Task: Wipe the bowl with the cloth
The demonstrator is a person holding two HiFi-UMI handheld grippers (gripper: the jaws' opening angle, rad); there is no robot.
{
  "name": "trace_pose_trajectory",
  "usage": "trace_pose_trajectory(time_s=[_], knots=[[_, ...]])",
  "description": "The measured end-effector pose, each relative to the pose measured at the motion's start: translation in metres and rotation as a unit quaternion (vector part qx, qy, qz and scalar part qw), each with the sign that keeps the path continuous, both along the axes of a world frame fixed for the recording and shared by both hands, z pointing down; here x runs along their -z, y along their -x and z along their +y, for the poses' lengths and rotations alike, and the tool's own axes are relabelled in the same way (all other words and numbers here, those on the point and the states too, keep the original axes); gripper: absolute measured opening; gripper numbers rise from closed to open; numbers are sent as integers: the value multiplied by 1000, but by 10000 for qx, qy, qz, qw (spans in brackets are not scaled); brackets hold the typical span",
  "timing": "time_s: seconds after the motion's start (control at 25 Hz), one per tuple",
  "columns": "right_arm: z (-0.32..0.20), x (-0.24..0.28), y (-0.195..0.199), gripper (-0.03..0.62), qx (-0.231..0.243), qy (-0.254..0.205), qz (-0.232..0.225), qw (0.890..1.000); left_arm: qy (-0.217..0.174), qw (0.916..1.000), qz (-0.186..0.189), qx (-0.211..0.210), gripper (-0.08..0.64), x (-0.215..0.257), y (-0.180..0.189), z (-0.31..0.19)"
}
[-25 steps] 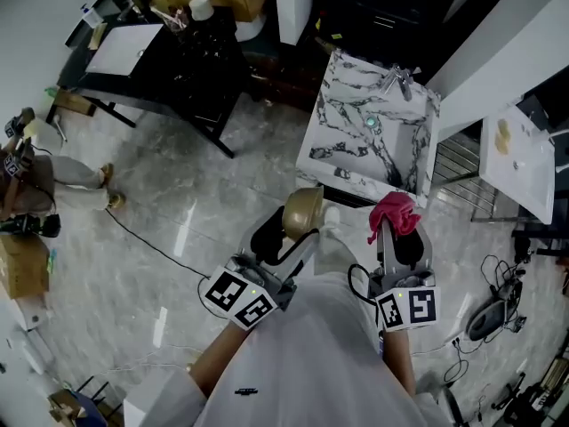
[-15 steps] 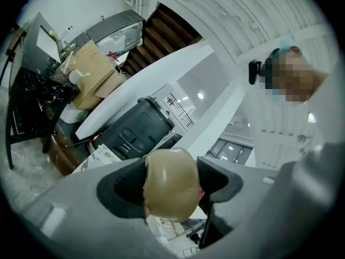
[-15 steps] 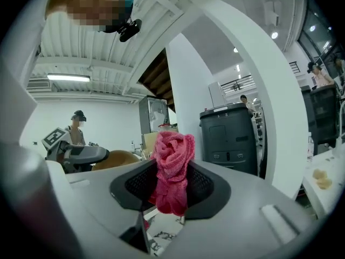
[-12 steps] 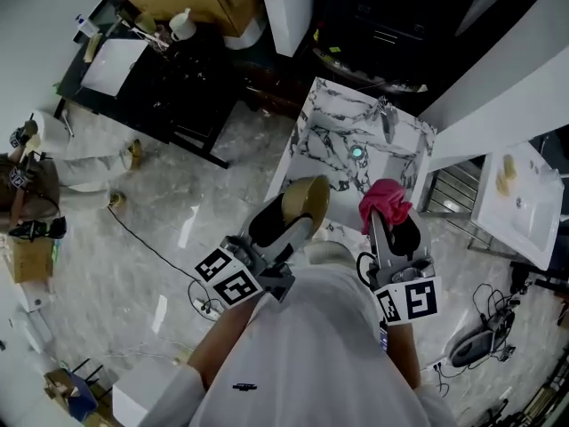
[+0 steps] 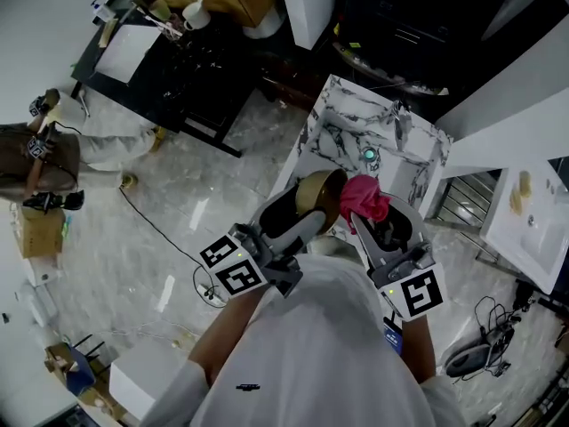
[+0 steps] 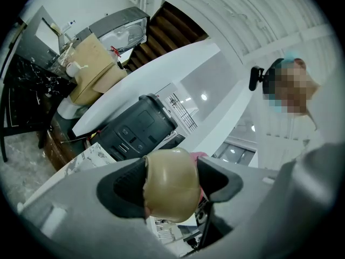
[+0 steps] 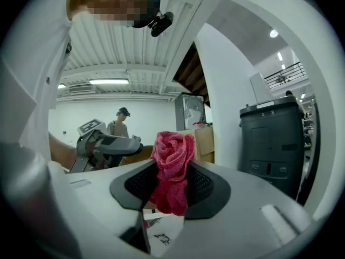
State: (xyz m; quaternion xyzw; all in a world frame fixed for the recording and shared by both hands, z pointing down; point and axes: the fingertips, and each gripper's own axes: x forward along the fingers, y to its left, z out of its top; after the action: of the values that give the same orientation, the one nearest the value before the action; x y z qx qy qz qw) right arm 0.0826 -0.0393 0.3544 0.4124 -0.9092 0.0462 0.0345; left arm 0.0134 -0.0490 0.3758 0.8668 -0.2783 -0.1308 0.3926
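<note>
At frame centre the bowl (image 5: 313,196) is clamped by the left gripper (image 6: 171,183), the cloth (image 5: 360,199) by the right gripper (image 7: 172,183), close together; wiping is judged hardly begun.

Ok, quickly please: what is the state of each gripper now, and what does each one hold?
Left gripper: closed on the glossy tan round bowl.
Right gripper: closed on the bunched pink-red cloth.
</note>
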Motion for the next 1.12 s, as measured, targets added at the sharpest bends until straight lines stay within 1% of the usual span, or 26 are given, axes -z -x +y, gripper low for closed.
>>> trace_pose_trajectory(time_s=[0.08, 0.16, 0.24, 0.32, 0.4, 0.52, 0.64, 0.76, 0.96, 1.12], knots=[[1, -3, 9, 146, 325, 6, 102, 9994, 24, 9999, 16, -107, 307, -1, -2, -1], [1, -5, 18, 146, 599, -61, 309, 9977, 11, 9998, 24, -191, 307, -1, -3, -4], [3, -12, 25, 146, 845, -90, 672, 9941, -14, 9996, 35, -267, 307, 0, -3, -6], [5, -22, 32, 146, 1076, -53, 1140, 9876, -43, 9993, 51, -370, 307, 3, -3, -9], [4, -24, 39, 146, 1225, -109, 1400, 9825, -69, 9989, 29, -471, 307, 6, -4, -11], [-1, -19, 48, 146, 1374, -361, 1583, 9771, -66, 9980, -58, -621, 306, 7, -4, -12], [-5, -15, 52, 146, 1455, -606, 1597, 9745, 17, 9962, -43, -872, 304, 7, -8, -10], [-8, -17, 53, 146, 1454, -647, 1661, 9732, -10, 9949, 58, -1011, 302, 10, -13, -6], [-16, -19, 50, 146, 1082, -688, 1809, 9751, -149, 9969, 46, -771, 304, 13, -15, -9], [-19, -16, 48, 147, 1045, -688, 1791, 9759, -288, 9974, -91, -655, 307, 17, -11, -11]])
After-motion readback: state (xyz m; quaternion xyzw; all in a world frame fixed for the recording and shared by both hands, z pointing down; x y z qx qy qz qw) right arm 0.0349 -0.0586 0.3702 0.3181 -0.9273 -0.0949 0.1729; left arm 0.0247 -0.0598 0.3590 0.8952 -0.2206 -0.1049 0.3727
